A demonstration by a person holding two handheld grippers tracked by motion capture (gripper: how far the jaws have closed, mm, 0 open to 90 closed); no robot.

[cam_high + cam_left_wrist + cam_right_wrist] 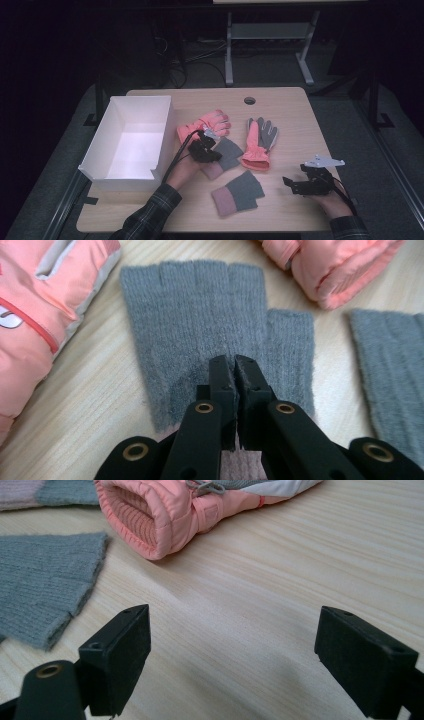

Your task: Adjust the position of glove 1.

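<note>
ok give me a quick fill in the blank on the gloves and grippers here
1. The left hand-held gripper is shut on a grey ____ glove.
2. The white box stands at the table's ____ side in the high view.
3. The jaws of the right hand-held gripper stand ____ over bare table.
4. Beside the knit gloves lie ____ padded pink gloves, one of them between the two grippers.

Missing words: knit; left; open; two

I see bare table [295, 125] right of the grey-backed ski glove [258, 142], open passage there, white box [132, 137] walling the left edge, knit mitts [238, 192] crowding the centre, my near-right corner unobstructed.
</note>
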